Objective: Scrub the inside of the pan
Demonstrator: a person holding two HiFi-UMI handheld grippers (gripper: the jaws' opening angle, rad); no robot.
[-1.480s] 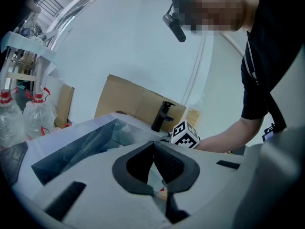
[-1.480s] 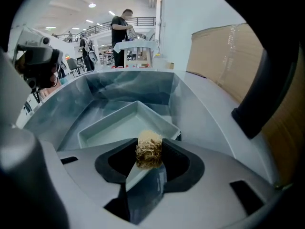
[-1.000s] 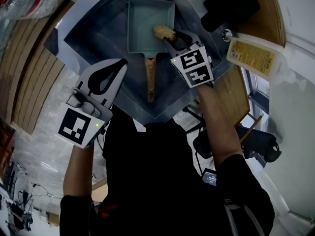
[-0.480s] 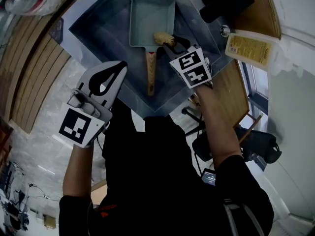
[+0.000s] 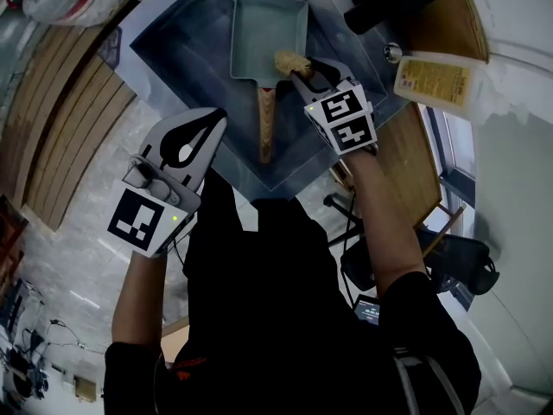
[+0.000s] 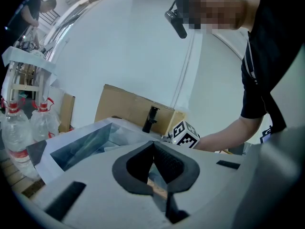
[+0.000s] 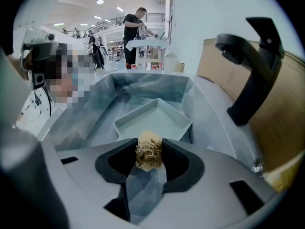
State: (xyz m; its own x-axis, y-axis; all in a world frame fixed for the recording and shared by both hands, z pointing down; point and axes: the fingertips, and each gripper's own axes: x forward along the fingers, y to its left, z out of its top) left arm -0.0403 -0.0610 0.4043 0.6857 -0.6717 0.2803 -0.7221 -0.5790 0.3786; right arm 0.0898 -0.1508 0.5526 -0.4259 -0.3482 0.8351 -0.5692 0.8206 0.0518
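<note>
A square pale green pan (image 5: 266, 26) with a wooden handle (image 5: 264, 124) lies in the steel sink (image 5: 177, 54). My right gripper (image 5: 299, 67) is shut on a tan fibre scrubber (image 5: 291, 61), held at the pan's near right corner. In the right gripper view the scrubber (image 7: 149, 155) is pinched between the jaws of the right gripper (image 7: 149, 151), with the pan (image 7: 155, 120) just beyond. My left gripper (image 5: 214, 116) hangs over the sink's near left rim, left of the handle. Its jaws are shut with nothing between them, as the left gripper (image 6: 153, 145) shows in its own view.
A black faucet (image 5: 389, 3) stands at the sink's far right on a wooden counter (image 5: 410, 158). A yellow-labelled bottle (image 5: 436, 80) lies to the right. Plastic water bottles (image 6: 14, 128) stand left of the sink. A person (image 7: 133, 25) stands far behind.
The scrubber in my right gripper has slid a little from inside the pan toward its near right corner. The left gripper has stayed where it was, still shut.
</note>
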